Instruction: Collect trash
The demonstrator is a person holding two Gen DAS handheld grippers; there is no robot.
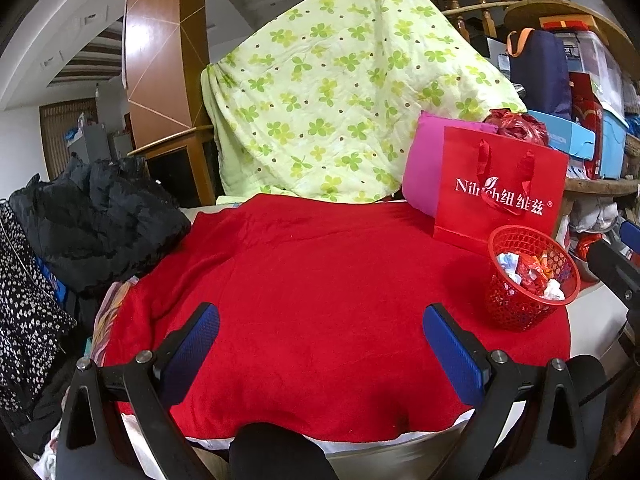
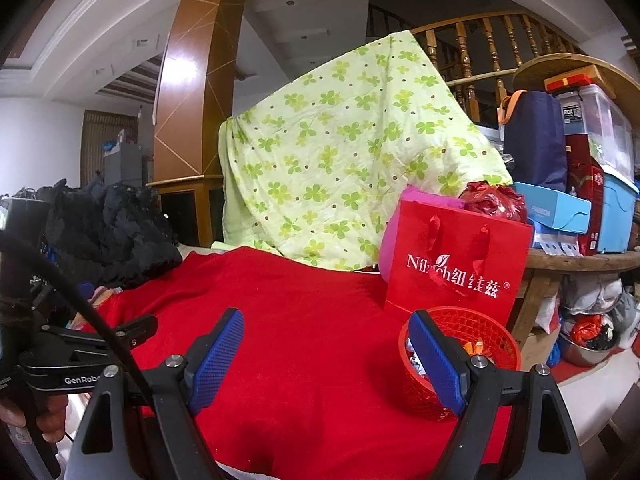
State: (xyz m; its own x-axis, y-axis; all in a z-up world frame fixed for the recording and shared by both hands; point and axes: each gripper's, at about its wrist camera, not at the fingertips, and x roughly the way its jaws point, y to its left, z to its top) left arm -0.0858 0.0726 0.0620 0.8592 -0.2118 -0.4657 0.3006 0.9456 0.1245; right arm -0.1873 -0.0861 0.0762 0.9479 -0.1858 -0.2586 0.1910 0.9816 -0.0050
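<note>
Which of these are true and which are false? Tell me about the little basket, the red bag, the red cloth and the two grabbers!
1. The red basket has crumpled wrappers and paper inside. True.
2. The red paper bag lies flat on its side. False: it stands upright, just behind the basket.
3. The left gripper is squeezing a piece of trash. False: its jaws are open with only the red cloth below them.
4. The right gripper is open and holds nothing. True.
5. A green flowered blanket hangs behind the red cloth. True.
6. Lots of trash lies scattered on the red cloth. False: no loose trash shows on it.
</note>
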